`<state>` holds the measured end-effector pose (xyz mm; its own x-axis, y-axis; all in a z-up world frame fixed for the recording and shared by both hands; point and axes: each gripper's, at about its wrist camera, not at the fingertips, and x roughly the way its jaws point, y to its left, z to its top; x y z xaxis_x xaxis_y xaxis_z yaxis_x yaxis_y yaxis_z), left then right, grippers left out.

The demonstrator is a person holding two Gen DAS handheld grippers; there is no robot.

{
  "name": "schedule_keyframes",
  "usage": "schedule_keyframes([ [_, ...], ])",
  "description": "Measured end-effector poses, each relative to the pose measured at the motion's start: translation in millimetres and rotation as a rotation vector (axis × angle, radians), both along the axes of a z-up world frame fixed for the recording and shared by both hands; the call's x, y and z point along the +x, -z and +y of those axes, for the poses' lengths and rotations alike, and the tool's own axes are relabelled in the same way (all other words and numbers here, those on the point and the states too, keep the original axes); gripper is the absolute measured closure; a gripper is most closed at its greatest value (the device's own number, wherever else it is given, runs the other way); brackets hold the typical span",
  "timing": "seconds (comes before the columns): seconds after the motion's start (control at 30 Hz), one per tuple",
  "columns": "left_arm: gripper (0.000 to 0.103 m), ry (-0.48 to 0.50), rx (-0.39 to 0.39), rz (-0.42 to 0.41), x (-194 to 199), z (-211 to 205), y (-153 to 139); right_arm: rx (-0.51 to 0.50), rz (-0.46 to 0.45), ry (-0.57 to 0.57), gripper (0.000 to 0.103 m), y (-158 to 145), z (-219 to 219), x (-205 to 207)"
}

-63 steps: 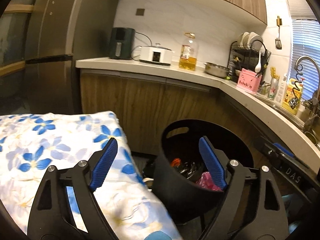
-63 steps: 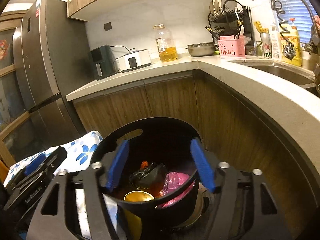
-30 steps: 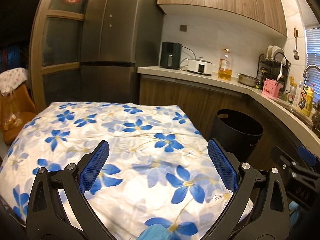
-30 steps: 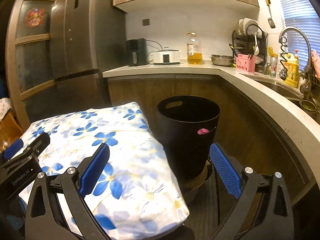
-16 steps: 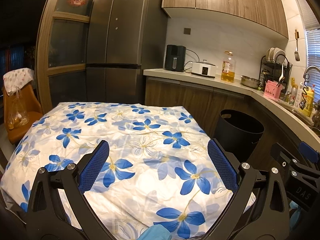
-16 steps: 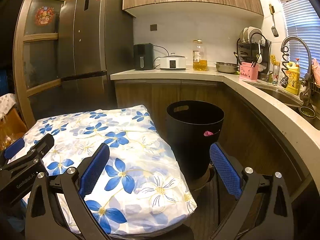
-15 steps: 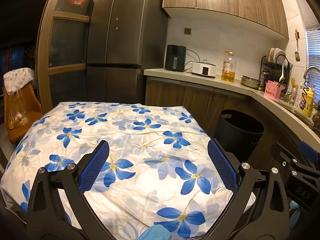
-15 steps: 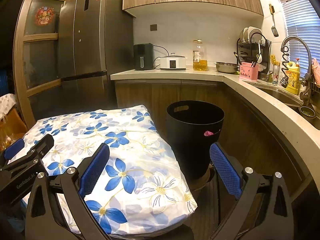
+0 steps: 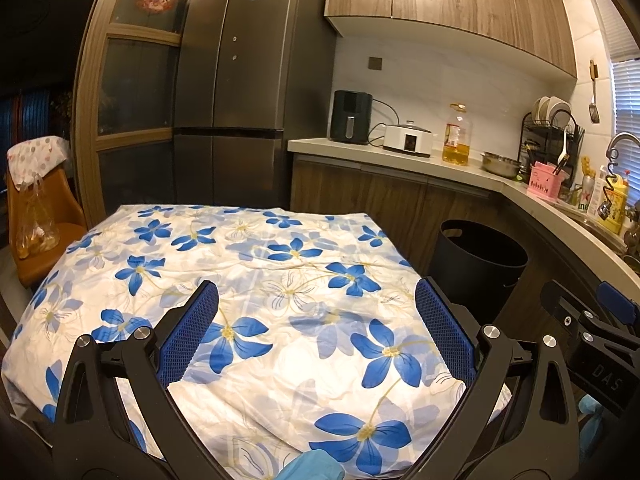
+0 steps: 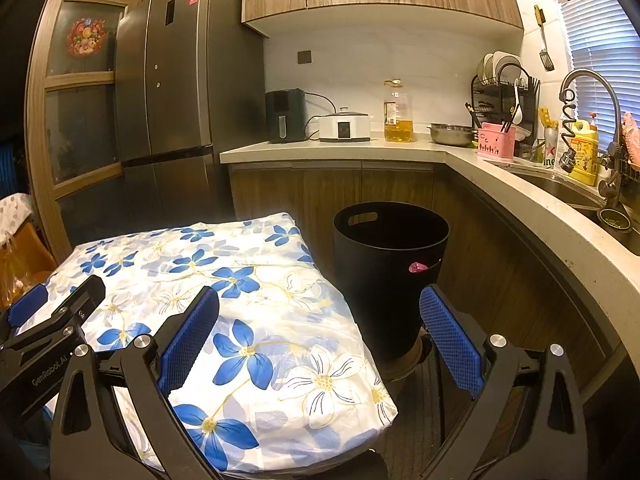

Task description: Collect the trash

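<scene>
In the left wrist view, the left tongs (image 9: 316, 334) are hovering wide apart and empty over the tabletop (image 9: 256, 264) with its blue-flowered cloth, and the black trash bin (image 9: 478, 268) is standing on the floor just beside its right edge, against the wooden cabinets (image 9: 384, 204)

In the right wrist view, the right tongs (image 10: 318, 338) are gaping wide, holding nothing, between the tabletop (image 10: 240, 280) and the trash bin (image 10: 390, 276); a pink scrap (image 10: 416, 267) is peeking over the bin's rim

Black trash bin (image 10: 390, 280) stands upright on the floor, pink scrap (image 10: 416, 267) at its rim
</scene>
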<state>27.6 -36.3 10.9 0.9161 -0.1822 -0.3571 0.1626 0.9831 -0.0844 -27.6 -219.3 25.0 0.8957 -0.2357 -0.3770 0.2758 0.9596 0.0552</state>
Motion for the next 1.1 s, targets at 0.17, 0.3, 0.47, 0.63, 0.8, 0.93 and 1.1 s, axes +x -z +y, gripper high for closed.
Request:
schedule_keyframes([
  [0.17,0.006,0.007,0.001,0.000,-0.3,-1.0,-1.2,0.004,-0.001,0.012,0.006,-1.0,-0.2,-0.4],
  [0.3,0.006,0.006,0.002,0.001,-0.5,-1.2,-0.9,0.005,-0.001,0.018,0.006,-1.6,0.1,-0.2],
  [0.47,0.006,0.009,0.004,0.000,-1.0,-2.7,-1.5,0.010,-0.003,0.026,0.006,-1.6,-2.5,-0.3],
  [0.63,0.006,0.017,0.007,0.001,-0.7,-5.1,-2.5,0.011,-0.008,0.034,0.006,-2.5,-3.2,-1.0],
  [0.8,0.006,0.017,0.006,0.002,-0.6,-5.7,-2.4,0.011,-0.012,0.036,0.006,-4.1,-4.6,-1.4],
  [0.93,0.006,0.017,0.007,0.000,-1.1,-5.6,-2.8,0.011,-0.014,0.037,0.006,-5.1,-4.4,-1.7],
  [1.1,0.006,0.018,0.007,0.001,-0.5,-5.7,-2.4,0.011,-0.016,0.038,0.006,-6.6,-4.9,-1.7],
])
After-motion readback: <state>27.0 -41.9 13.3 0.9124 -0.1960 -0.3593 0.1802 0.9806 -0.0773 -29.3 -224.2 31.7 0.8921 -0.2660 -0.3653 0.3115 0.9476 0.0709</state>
